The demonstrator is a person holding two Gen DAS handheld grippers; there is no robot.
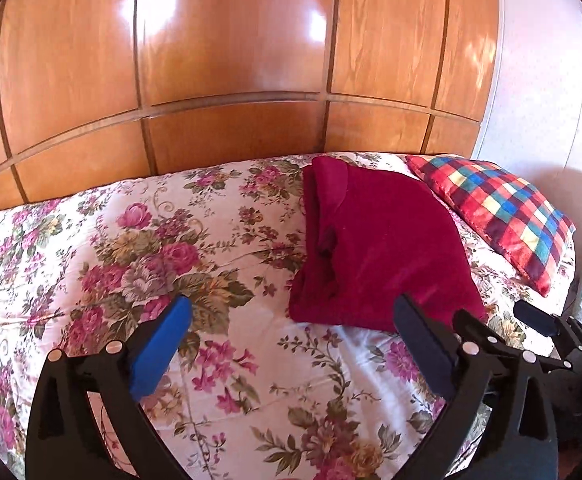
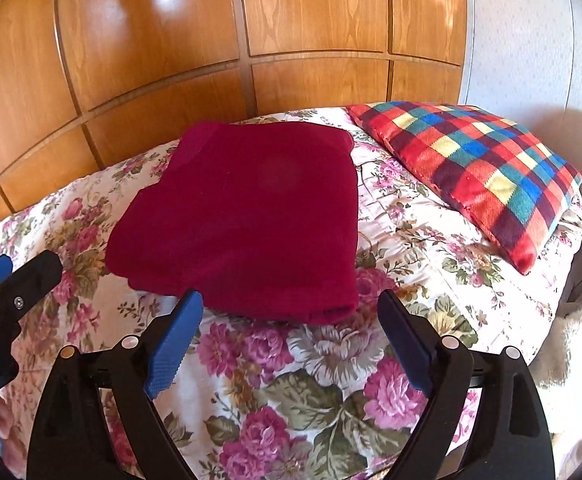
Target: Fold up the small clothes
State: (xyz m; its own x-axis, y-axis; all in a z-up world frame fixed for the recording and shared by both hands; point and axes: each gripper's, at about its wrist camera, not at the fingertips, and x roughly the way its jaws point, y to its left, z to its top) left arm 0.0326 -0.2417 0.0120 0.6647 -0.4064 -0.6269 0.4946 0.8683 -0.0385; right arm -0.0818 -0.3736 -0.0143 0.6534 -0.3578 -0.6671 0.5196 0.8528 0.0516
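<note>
Tools, left tool (image 1: pixel 293 316) and right tool (image 2: pixel 291 308), gape wide and empty just short of the folded red garment (image 2: pixel 243 216).

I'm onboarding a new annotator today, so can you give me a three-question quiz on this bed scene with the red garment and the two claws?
1. True or false: the left claw is shut on the red garment.
2. What lies to the right of the garment on the floral bedspread? A) a basket B) a checked pillow C) a hanger
3. Fill in: the right claw is ____ and holds nothing.

Key:
1. False. Its jaws stand apart, holding nothing, near the folded garment.
2. B, the checked pillow.
3. open
</note>
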